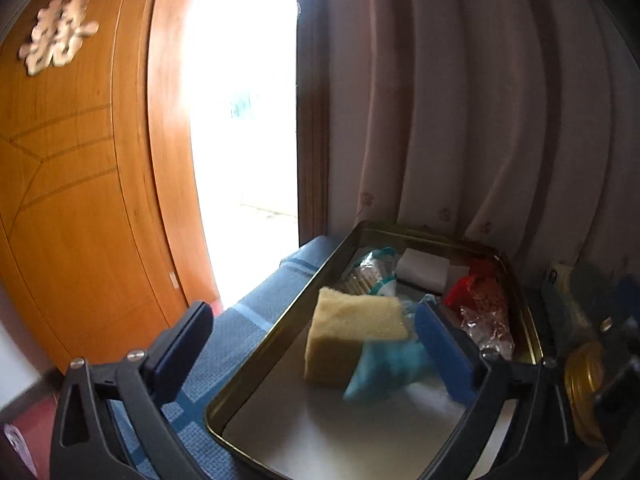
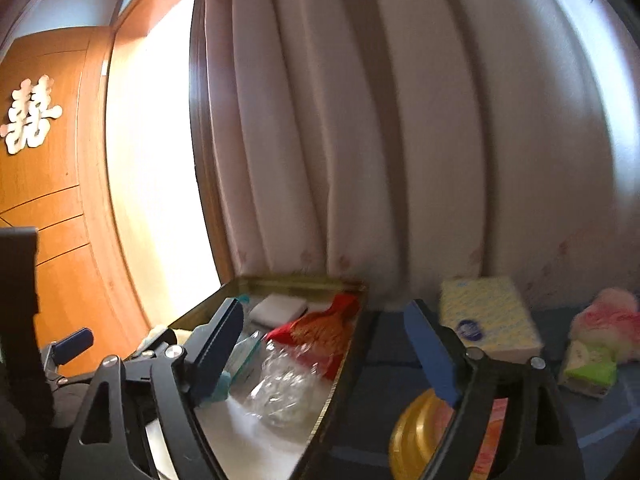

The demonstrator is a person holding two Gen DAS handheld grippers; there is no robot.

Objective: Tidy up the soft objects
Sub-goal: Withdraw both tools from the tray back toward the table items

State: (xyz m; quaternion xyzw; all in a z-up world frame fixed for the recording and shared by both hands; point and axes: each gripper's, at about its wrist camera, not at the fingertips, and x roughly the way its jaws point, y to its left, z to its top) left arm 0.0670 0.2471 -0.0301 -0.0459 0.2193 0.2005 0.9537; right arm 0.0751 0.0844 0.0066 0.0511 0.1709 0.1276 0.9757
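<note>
A gold-rimmed metal tin [image 1: 256, 344] stands on a blue checked cloth [image 1: 240, 320]. Inside it a yellow sponge block [image 1: 352, 336] stands on the pale floor. A blurred teal soft item [image 1: 384, 368] is against the sponge's near corner, beside my right-hand pad. My left gripper [image 1: 312, 312] is open wide over the tin, with the sponge between its jaws and neither pad pressing on it. My right gripper [image 2: 324, 312] is open too and holds nothing. It straddles the tin's right wall [image 2: 348, 364].
At the tin's far end lie a cracker packet [image 1: 368, 276], a white block [image 1: 420, 266], a red packet [image 1: 476, 296] and clear wrap [image 1: 488, 328]. A tissue pack [image 2: 488, 316], a pink-and-green soft thing [image 2: 600, 336] and a gold lid [image 2: 416, 436] sit to its right. Curtain [image 2: 360, 140] behind, wooden door [image 1: 80, 180] left.
</note>
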